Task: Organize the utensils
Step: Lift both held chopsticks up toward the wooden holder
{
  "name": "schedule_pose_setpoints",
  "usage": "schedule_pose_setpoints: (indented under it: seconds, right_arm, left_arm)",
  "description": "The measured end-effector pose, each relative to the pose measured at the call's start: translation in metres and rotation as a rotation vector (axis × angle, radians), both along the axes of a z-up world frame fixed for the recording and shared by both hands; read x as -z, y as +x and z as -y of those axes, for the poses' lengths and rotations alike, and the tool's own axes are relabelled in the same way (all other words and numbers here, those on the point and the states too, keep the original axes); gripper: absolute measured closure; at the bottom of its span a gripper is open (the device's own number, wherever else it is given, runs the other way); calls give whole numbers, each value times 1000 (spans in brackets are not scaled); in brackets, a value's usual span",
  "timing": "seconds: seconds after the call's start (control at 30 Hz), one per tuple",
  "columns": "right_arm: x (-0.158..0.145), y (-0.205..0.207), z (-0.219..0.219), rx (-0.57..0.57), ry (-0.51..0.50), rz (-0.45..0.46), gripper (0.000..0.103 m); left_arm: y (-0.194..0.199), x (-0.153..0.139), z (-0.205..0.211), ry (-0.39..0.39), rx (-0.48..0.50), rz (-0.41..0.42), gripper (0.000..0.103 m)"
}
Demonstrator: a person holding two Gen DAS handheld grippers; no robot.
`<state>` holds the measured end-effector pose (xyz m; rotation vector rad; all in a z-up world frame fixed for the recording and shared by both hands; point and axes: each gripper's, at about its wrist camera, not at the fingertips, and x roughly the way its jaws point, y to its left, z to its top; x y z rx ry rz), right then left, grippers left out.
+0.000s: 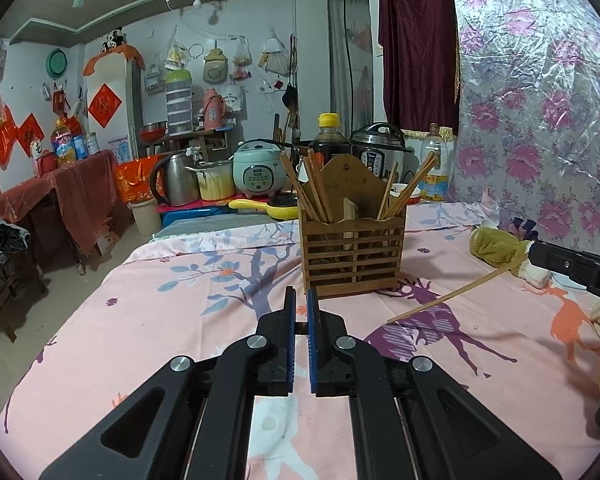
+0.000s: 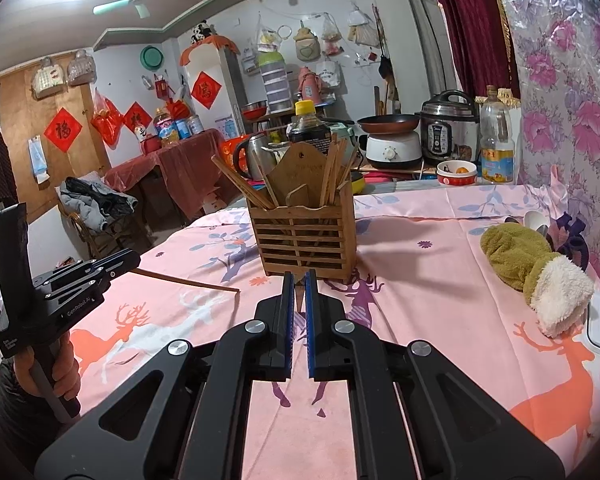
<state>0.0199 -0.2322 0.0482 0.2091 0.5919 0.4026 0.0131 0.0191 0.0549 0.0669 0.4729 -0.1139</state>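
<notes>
A slatted wooden utensil holder (image 1: 352,248) with several chopsticks in it stands on the pink cloth; it also shows in the right wrist view (image 2: 304,236). My left gripper (image 1: 301,304) hovers just in front of it, jaws nearly closed, nothing between them. My right gripper (image 2: 299,288) is shut on a single wooden chopstick (image 1: 452,295), whose length slants over the cloth to the holder's right; between the pads its end shows (image 2: 299,298). Another chopstick (image 2: 188,281) lies on the cloth beside the left gripper's body (image 2: 52,304).
A green and white plush cloth (image 2: 536,268) lies at the table's right, also in the left wrist view (image 1: 500,248). A soy sauce bottle (image 1: 332,140), cookers, a kettle (image 1: 172,180) and an oil bottle (image 2: 496,148) stand behind the table. A floral covering hangs at right.
</notes>
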Motion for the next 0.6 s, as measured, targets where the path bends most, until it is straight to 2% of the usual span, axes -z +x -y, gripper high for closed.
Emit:
schedule_pose_setpoints:
  seconds: [0.4,0.6]
  right_arm:
    - [-1,1,3,10,9,2,97]
    - [-13,9,4,19,21,4,97]
  left_arm:
    - [-4,-2,1,10,-12,30,97]
    - [16,-11,0,-31,33,-29,97]
